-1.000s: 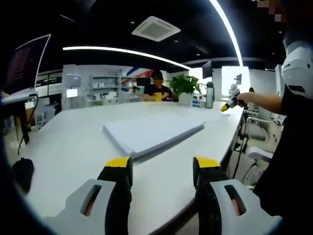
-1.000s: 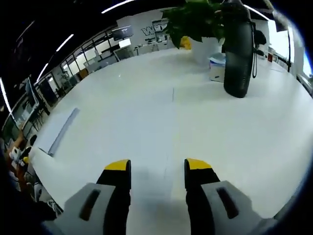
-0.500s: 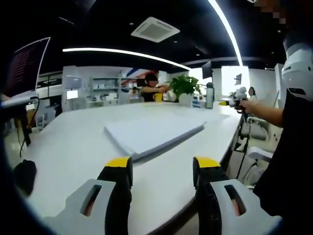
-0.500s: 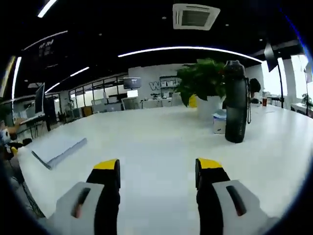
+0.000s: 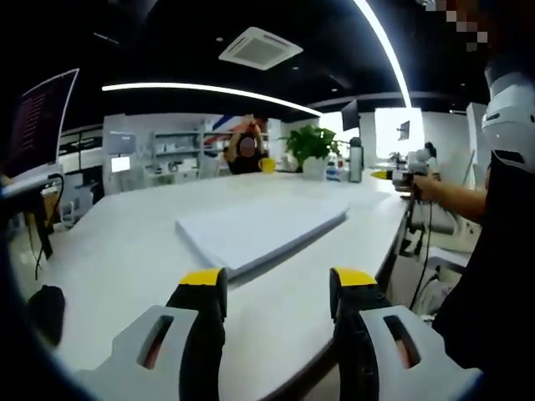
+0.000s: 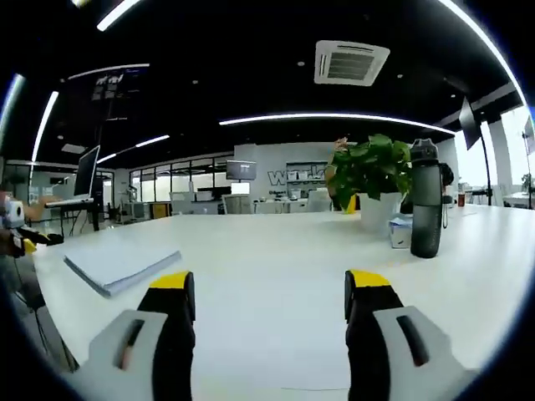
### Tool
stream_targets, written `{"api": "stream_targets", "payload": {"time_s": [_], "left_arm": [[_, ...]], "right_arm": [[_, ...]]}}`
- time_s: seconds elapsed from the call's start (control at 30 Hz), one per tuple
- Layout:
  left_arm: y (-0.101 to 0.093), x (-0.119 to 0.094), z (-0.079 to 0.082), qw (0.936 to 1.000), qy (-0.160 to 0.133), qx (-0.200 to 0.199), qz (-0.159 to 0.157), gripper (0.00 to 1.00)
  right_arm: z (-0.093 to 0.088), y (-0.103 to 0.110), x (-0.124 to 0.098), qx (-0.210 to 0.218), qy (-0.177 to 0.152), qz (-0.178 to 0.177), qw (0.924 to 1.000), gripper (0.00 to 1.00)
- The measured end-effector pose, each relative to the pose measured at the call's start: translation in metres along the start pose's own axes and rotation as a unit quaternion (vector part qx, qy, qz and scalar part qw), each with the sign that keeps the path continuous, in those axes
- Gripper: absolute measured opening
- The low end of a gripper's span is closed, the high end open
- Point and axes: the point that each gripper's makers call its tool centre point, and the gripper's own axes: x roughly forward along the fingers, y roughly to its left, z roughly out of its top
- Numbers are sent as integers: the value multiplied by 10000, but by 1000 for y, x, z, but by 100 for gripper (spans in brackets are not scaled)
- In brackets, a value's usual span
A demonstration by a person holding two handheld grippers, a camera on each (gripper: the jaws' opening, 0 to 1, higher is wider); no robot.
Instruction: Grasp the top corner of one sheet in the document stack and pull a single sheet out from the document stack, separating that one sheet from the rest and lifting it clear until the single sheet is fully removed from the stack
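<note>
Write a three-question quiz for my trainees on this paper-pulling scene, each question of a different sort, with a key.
1. True or false: the left claw is shut on a sheet from the document stack.
2. In the right gripper view, what stands right beside the potted plant? A) a water bottle B) a kettle C) a lamp
3. Fill in: both claws are ___ and hold nothing.

Key
1. False: its jaws are apart, short of the stack.
2. A: the dark water bottle stands on the white table.
3. Open; see also the right claw.
</note>
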Motion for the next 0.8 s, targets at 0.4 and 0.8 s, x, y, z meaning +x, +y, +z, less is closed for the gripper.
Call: {"api": "stream_targets", "payload": {"time_s": [0.4, 0.8], "left_arm": [[2, 8, 2, 10000, 11, -19, 2, 50], [-8, 16, 2, 9998, 26, 20, -190, 50]], "right_arm": [[-6, 55, -6, -281, -101, 154, 9994, 70], [-35, 161, 5, -559, 99, 899, 9943, 60]]}}
